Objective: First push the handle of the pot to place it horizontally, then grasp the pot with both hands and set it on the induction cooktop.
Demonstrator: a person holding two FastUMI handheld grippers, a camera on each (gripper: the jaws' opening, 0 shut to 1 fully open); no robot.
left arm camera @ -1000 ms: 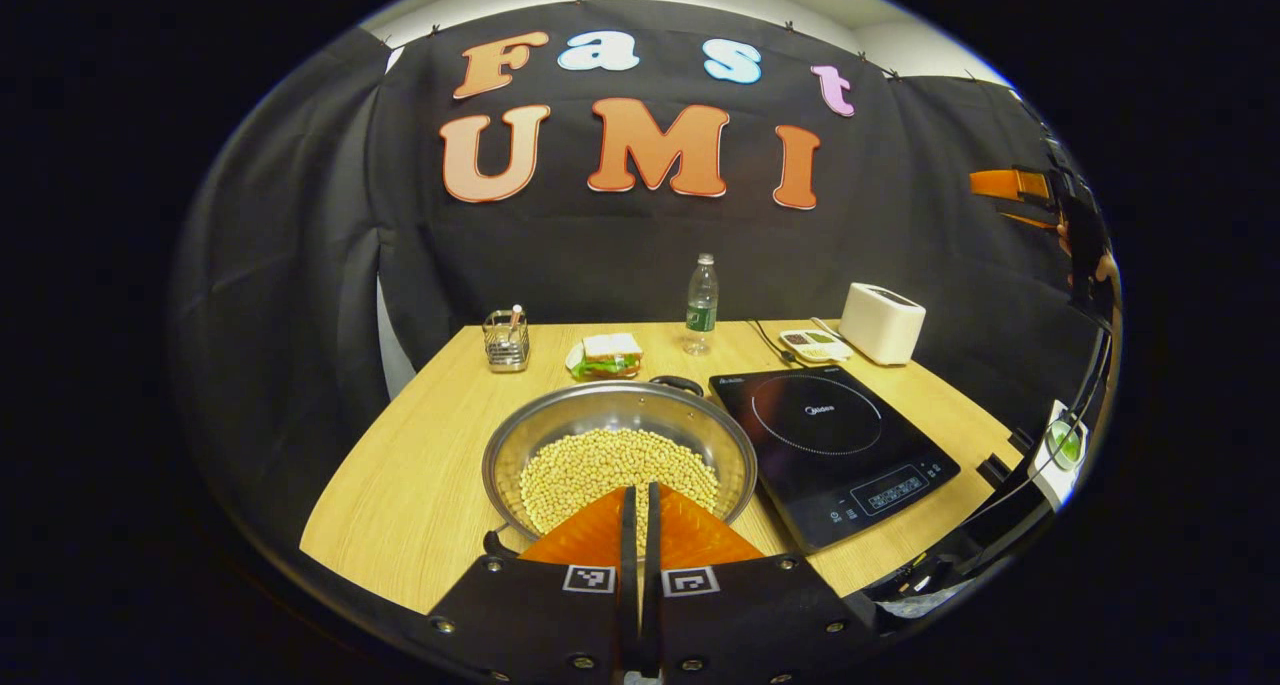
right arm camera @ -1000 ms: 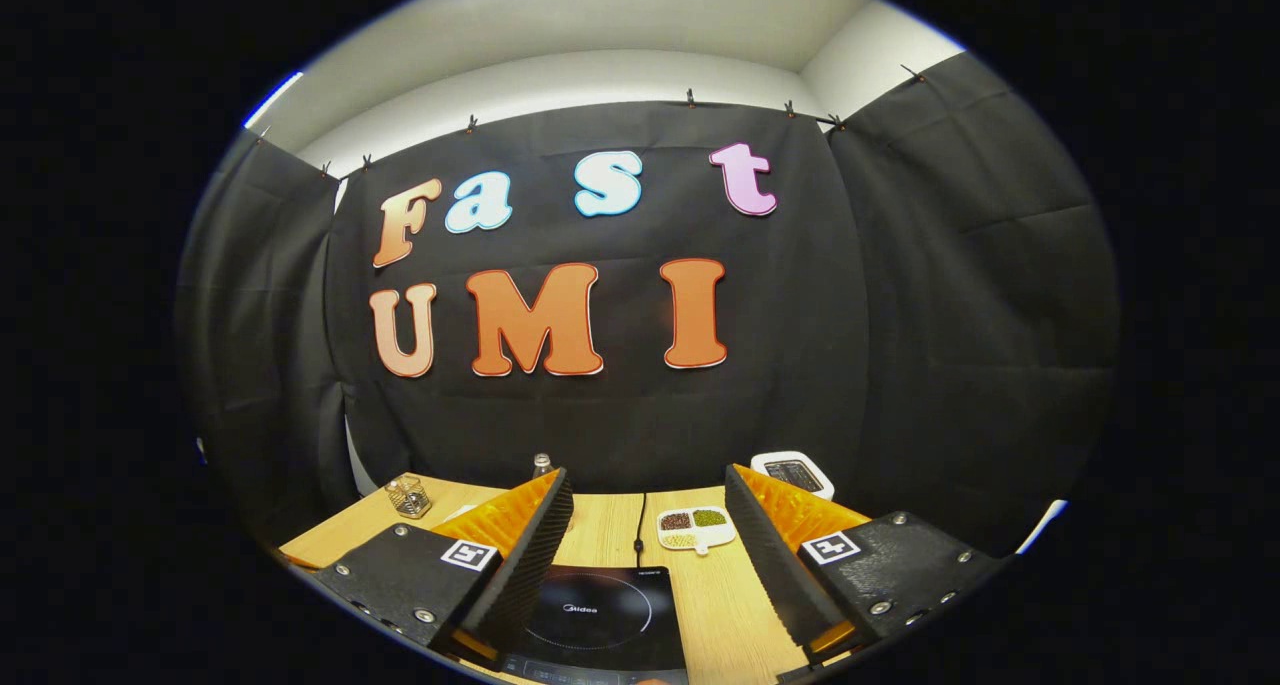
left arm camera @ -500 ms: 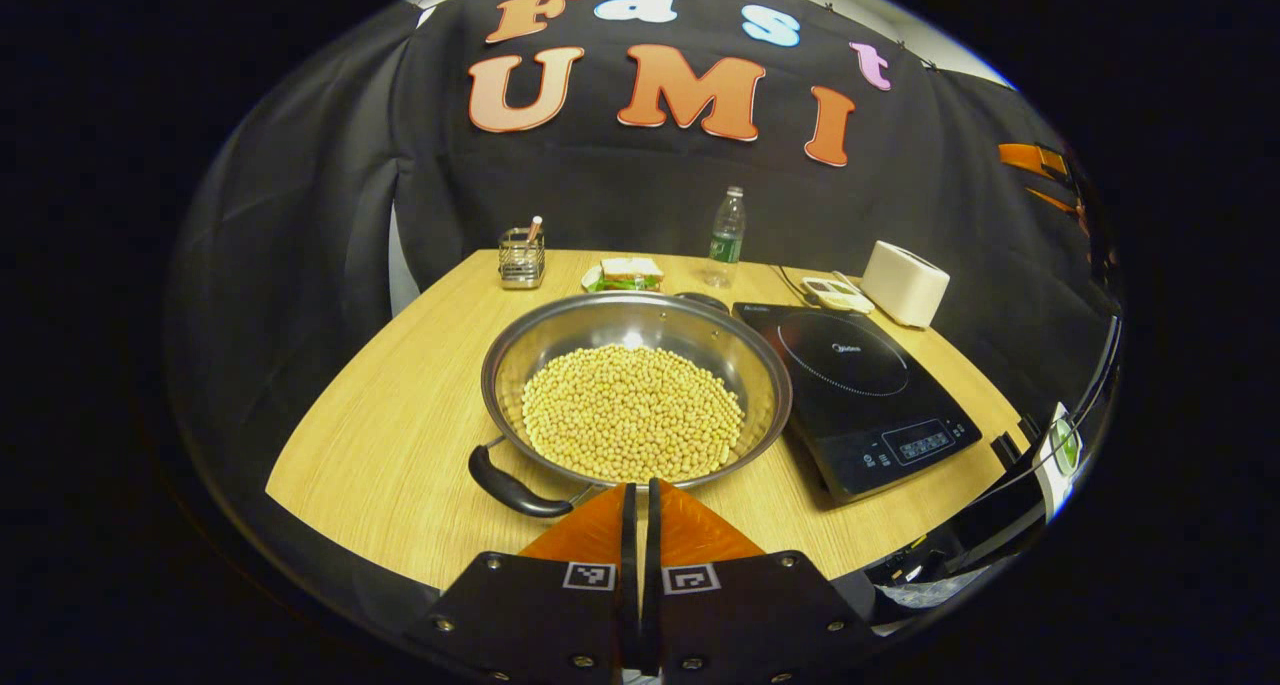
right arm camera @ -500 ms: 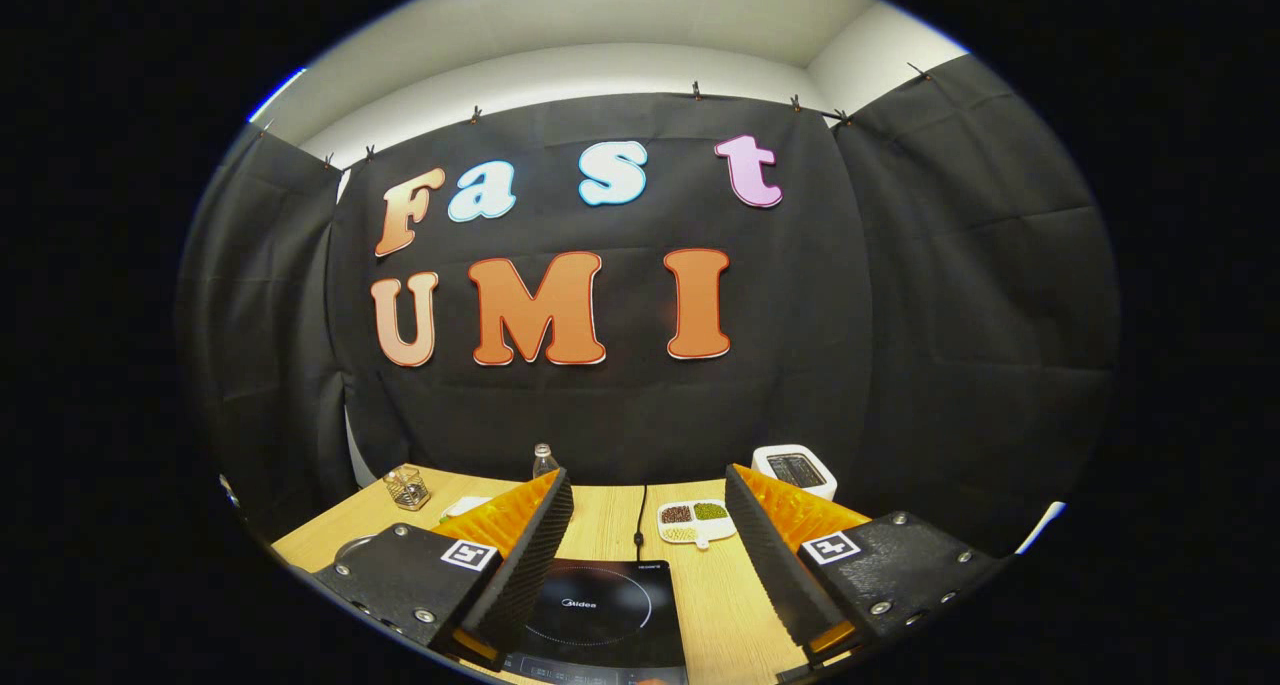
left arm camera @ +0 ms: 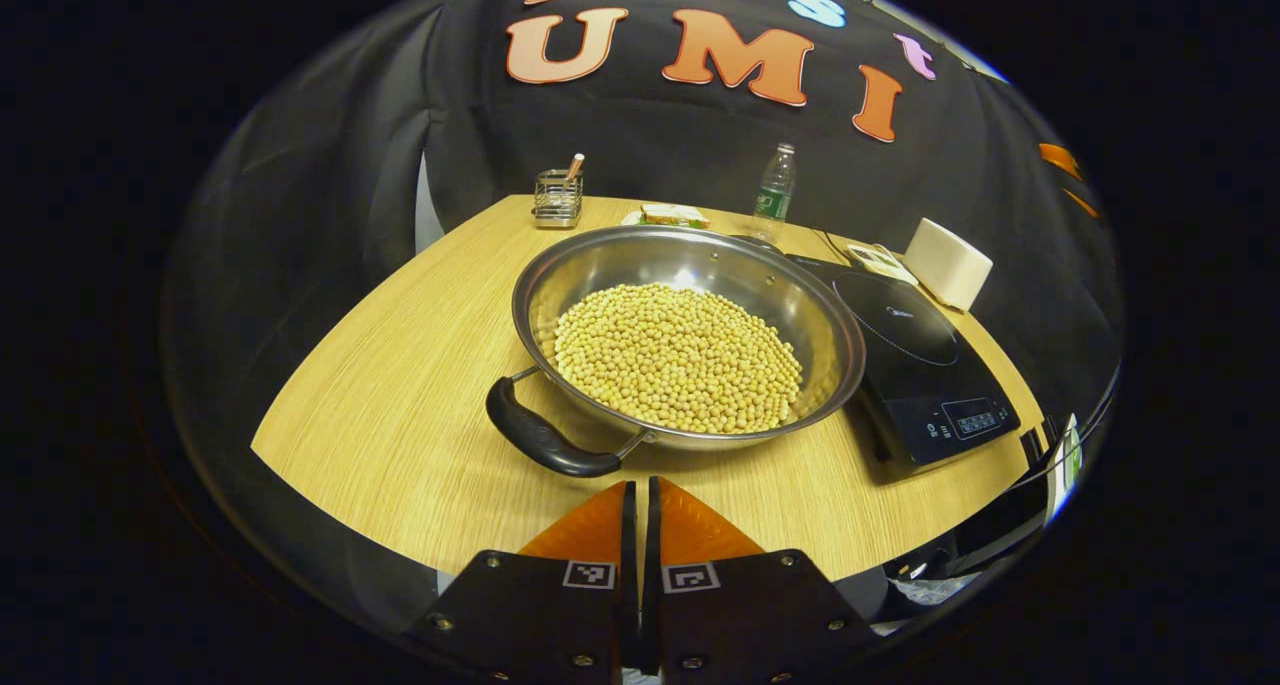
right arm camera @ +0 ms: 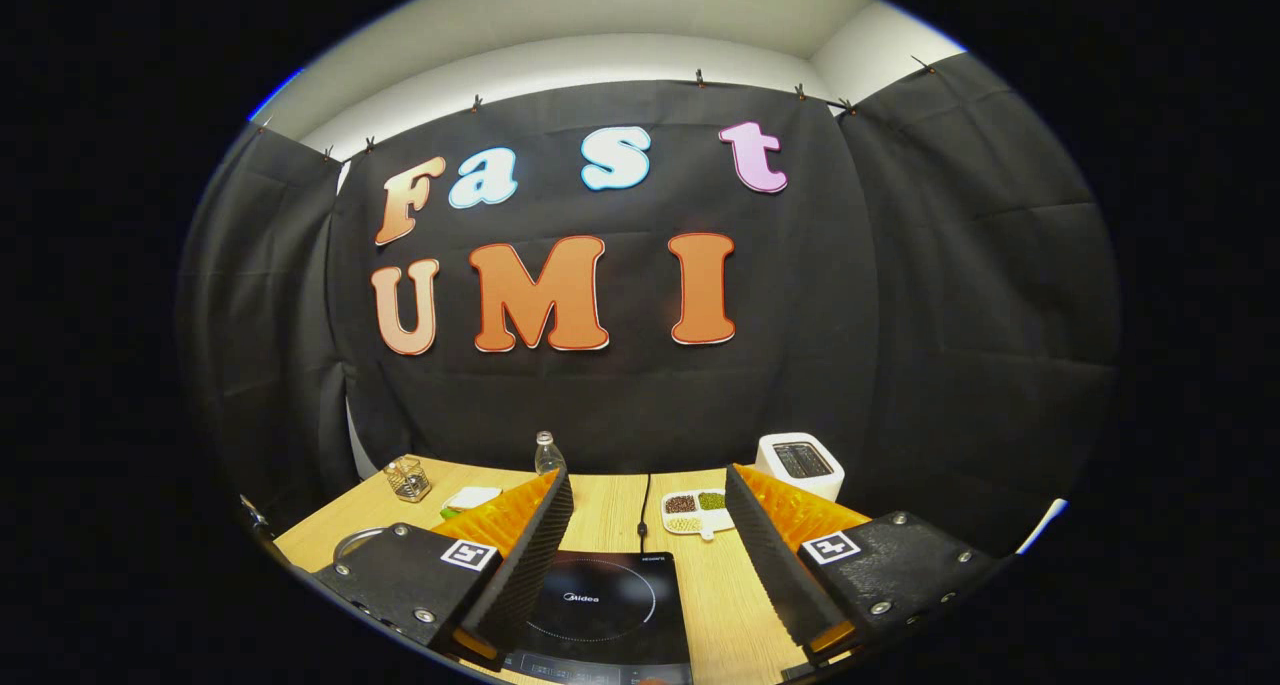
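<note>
Hovering above the near edge of the bench (left arm camera: 400, 405), the left gripper (left arm camera: 640, 495) has its two fingers pressed together with nothing between them, tips pointing at the pot (left arm camera: 690, 335) and not touching it. Pot sits on the bench just left of the induction cooktop (left arm camera: 925, 365), its right rim close to the cooktop's edge; cannot tell if they touch. It's a wide steel pan filled with pale beans (left arm camera: 680, 355). Near handle (left arm camera: 545, 440), black, juts toward the front-left, just ahead of the gripper tips; far handle is a dark sliver behind the back rim.

Along the back of the bench: wire holder (left arm camera: 557, 197), sandwich (left arm camera: 672, 215), water bottle (left arm camera: 773, 190), divided dish (left arm camera: 880, 262), white toaster (left arm camera: 948, 262).

In the right gripper view, the right gripper (right arm camera: 650, 535) is held wide open and empty, raised over the cooktop (right arm camera: 600, 605), which shows between its fingers. Pot rim (right arm camera: 355, 542) peeks at lower left. Bottle (right arm camera: 545, 455), dish (right arm camera: 695, 510) and toaster (right arm camera: 800, 465) stand beyond.
</note>
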